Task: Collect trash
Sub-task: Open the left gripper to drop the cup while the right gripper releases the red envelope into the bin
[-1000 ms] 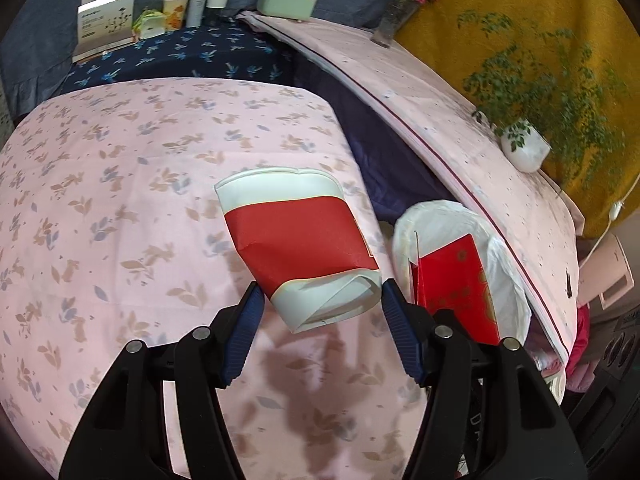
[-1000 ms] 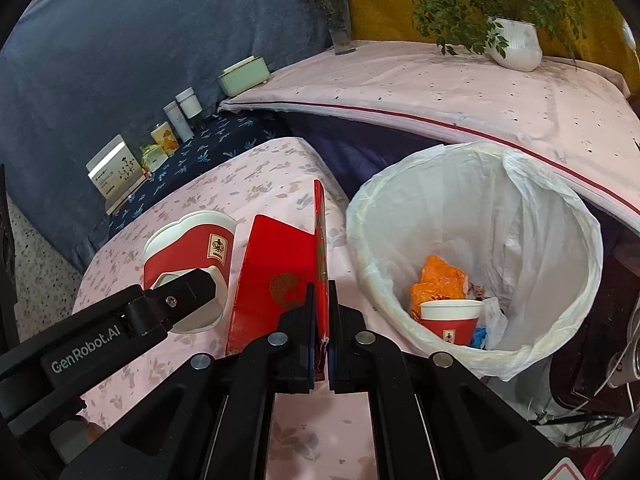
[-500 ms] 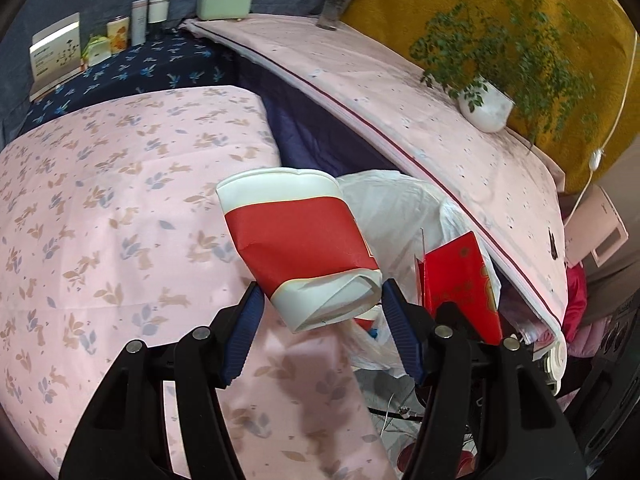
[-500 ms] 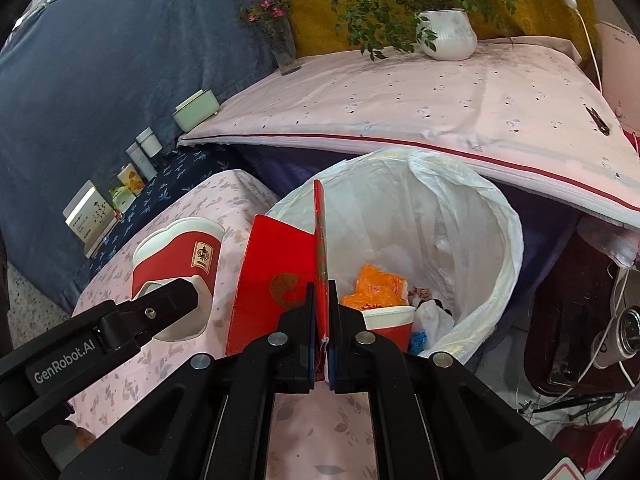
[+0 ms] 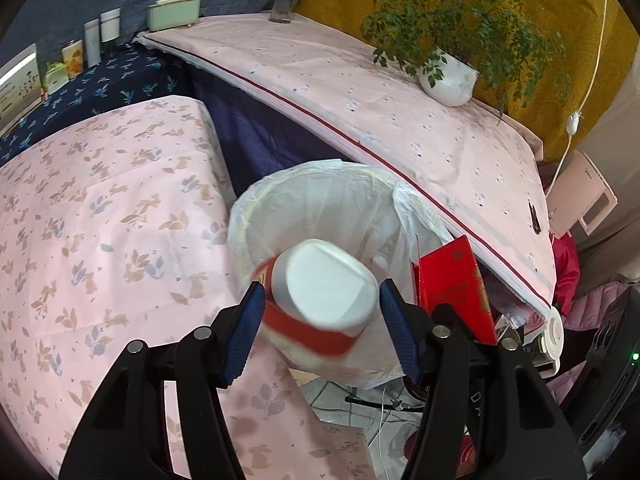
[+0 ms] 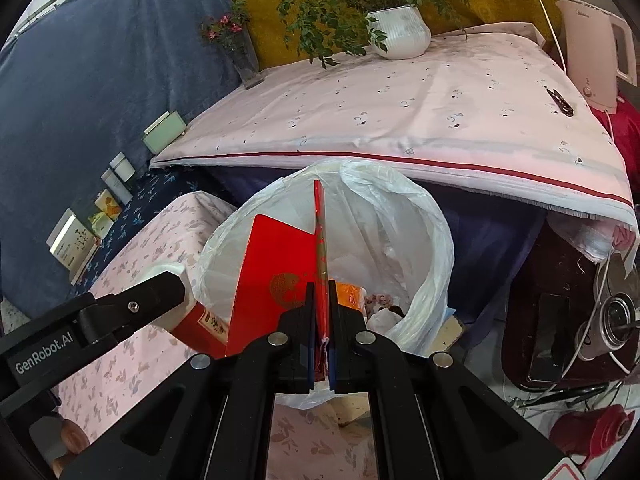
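Bin (image 5: 256, 216) sat beside the table edge, its liner rim sagging. Your left gripper (image 5: 322, 314) had spread wide, the cup (image 5: 324, 300) loose between its pads, blurred above the rim; it could have bounced out. Your right gripper (image 6: 320, 312) pinched the card (image 6: 272, 276), which might have snagged the liner.

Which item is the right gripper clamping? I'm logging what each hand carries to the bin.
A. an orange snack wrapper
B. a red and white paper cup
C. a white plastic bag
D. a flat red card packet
D: in the right wrist view the right gripper has its jaws pressed shut on the thin edge of the flat red card packet, held over the lined trash bin; the paper cup sits between the left gripper's jaws.
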A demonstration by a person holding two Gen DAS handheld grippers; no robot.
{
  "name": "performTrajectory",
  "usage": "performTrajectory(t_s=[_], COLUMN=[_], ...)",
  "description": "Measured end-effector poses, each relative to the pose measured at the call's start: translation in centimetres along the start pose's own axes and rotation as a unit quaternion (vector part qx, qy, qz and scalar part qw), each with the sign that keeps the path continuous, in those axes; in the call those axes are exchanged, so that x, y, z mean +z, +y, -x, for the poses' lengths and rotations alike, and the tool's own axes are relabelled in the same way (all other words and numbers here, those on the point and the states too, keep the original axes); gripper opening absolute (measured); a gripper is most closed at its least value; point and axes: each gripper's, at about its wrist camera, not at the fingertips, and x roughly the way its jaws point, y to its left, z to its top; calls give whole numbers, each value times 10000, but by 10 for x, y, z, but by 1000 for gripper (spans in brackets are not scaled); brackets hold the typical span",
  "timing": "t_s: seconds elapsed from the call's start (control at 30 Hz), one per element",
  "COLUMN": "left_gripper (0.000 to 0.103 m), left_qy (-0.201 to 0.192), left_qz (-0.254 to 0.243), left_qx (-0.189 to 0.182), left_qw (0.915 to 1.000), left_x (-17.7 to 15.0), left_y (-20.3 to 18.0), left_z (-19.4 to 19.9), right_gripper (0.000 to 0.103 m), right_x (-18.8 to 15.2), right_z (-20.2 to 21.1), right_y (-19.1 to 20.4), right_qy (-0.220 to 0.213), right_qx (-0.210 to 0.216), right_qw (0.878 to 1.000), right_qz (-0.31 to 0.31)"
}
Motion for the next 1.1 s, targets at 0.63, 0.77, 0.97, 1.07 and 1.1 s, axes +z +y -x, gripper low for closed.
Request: performTrajectory(t_s=[0.63,0.77,0.97,1.07,1.1], left_gripper=[63,63,63,63,63], left_qy=[-13,-11,-63,-93,-97], left_qz=[79,101,114,142,156], left_qx=[150,198,282,331,348], left_qw=[9999,9998,9995,9993,9992], left_x=[3,1,0,1,1], left_y=[4,10,17,22,24], left_z=[-9,-9,-4,-2,-2], right_gripper=[4,4,5,9,11], right_x=[0,1,7,8,8], right_z=[-9,-11,-14,-15,-15], right_y=[-7,0,14,22,25], right_qy=[89,101,93,106,110], right_qx=[-23,-19,-35,-26,-30], right_qw=[10000,9999,9996,9992,9991], right_qz=[-29,33,257,380,414])
